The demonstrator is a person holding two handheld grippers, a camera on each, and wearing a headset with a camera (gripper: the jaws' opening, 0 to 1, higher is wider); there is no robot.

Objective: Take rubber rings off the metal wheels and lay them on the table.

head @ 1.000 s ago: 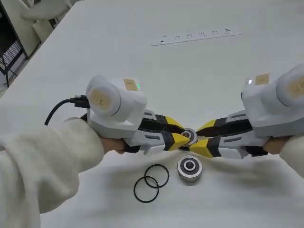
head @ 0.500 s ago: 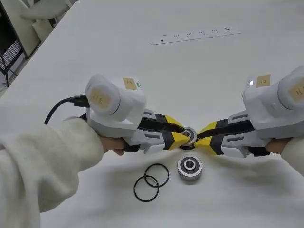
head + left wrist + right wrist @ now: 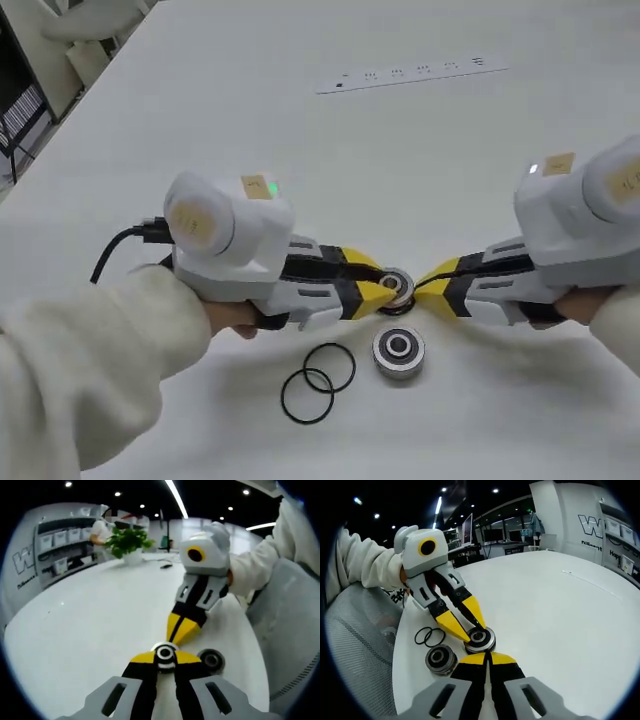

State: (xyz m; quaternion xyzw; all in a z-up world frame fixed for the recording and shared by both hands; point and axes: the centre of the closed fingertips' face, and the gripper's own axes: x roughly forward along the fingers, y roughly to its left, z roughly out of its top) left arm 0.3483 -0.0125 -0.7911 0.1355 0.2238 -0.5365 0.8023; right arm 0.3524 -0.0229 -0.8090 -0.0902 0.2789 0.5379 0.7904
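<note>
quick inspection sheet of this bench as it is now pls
surface: white table, smooth
job's things: metal wheel in the left tool; second wheel lying flat on the table; two rubber rings overlapping beside it
clutter: power strip at the far side
grippers: left tool shut on the metal wheel; right tool shut, tips at that wheel's rim
cables: black cable from the left tool
surroundings: shelves, potted plant

My left gripper [image 3: 385,290] and right gripper [image 3: 425,285] are cased in glossy white plastic; my fingers [image 3: 372,293] are matt yellow and black. The held wheel [image 3: 396,287] and the loose wheel [image 3: 399,353] are bright polished metal. The rings [image 3: 319,383] are matt black rubber. The table [image 3: 300,150] is smooth and white.
</note>
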